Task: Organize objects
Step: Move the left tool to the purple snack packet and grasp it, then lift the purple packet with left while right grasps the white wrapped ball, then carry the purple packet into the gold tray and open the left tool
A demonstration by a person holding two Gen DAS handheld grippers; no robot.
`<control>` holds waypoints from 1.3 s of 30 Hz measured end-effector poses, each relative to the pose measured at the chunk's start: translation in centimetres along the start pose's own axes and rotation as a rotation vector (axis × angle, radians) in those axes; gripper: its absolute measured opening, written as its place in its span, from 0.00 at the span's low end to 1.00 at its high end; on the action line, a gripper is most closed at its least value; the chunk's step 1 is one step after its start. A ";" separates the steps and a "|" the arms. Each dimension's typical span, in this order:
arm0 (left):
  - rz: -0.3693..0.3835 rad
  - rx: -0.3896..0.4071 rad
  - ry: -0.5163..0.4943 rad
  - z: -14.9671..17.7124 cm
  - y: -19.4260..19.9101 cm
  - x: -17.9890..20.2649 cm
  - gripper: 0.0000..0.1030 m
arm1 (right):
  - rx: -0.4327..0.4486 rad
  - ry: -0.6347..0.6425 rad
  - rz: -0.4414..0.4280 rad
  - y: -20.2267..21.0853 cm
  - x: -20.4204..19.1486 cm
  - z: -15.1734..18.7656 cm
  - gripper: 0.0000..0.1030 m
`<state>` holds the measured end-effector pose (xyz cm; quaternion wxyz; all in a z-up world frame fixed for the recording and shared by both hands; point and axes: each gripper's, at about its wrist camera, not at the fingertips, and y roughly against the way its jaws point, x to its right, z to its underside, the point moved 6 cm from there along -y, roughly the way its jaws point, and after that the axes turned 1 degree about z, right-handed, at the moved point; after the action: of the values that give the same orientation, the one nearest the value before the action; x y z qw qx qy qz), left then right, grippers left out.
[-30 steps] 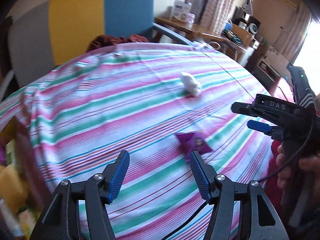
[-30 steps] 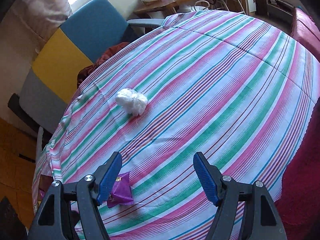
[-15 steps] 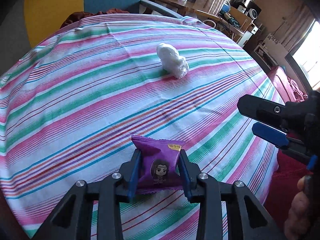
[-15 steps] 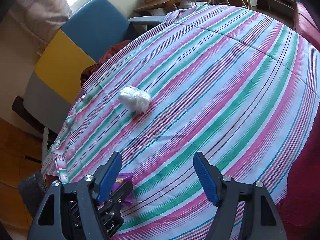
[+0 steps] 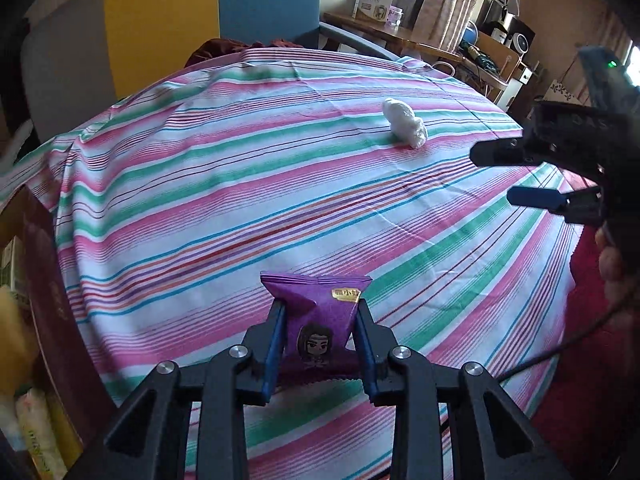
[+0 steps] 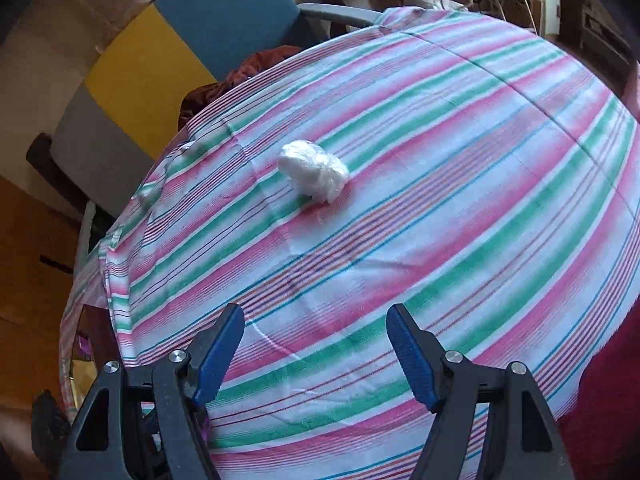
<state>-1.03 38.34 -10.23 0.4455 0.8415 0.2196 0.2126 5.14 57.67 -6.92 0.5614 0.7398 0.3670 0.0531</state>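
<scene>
So the thing I've got is a little purple snack packet (image 5: 320, 316), shiny foil, crimped top edge, a small yellow label near the upper right corner and a cartoon face with dark hair printed low on the front. It's standing upright between my left fingers (image 5: 320, 344), which are clamped on its two sides, blue pads pressing in so the foil creases a bit on the left. It sits near the close edge of the counter (image 5: 280, 184), which is covered in a pink, green and white striped cloth; can't tell if its bottom edge is touching the cloth.

Further back on the cloth, well apart from the packet, there's a crumpled white plastic wad (image 6: 314, 172).

My left fingers point steeply down at the counter. My right fingers (image 6: 316, 350) also angle down over the cloth, spread apart with nothing between them, the white wad sitting out ahead of them. From the left view they're off to the right side, with my hand (image 5: 618, 272) on the handle.
</scene>
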 end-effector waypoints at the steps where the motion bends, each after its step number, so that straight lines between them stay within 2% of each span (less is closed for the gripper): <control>1: 0.005 0.007 0.003 0.1 0.4 -0.1 0.31 | 0.009 0.038 0.022 -0.1 -0.5 -0.8 0.73; 4: 0.006 0.035 0.001 0.6 1.7 -0.2 0.32 | 0.046 0.157 0.093 -1.4 -1.8 -3.7 0.73; 7: 0.020 0.053 0.008 1.1 3.1 -0.5 0.32 | 0.040 0.239 0.170 -3.8 -2.0 -6.2 0.73; 14: 0.031 0.077 0.049 1.8 5.4 -2.0 0.32 | 0.014 0.274 0.235 -8.0 -1.6 -9.3 0.66; 15: 0.031 0.079 0.054 1.9 5.7 -2.2 0.32 | 0.001 0.272 0.235 -8.6 -1.5 -9.5 0.63; 18: 0.034 0.086 0.067 1.9 6.4 -2.6 0.32 | -0.046 0.267 0.254 -10.3 -1.2 -9.3 0.40; 20: 0.035 0.094 0.078 2.1 6.8 -2.9 0.32 | -0.030 0.268 0.256 -10.3 -1.1 -9.1 0.37; 24: 0.039 0.109 0.104 2.4 7.7 -3.6 0.32 | -0.033 0.302 0.198 -9.0 -2.5 -7.3 0.36; 30: 0.014 0.138 0.137 3.2 9.3 -5.0 0.32 | -0.068 0.389 0.081 -7.1 -6.6 -2.4 0.36; 39: -0.071 0.219 0.198 4.9 13.5 -8.3 0.32 | -0.067 0.551 0.015 -5.6 -11.8 4.3 0.36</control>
<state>-2.62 23.69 -2.72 0.3344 0.8517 0.3140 0.2534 -3.99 47.73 -9.39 0.4641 0.6813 0.4985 0.2683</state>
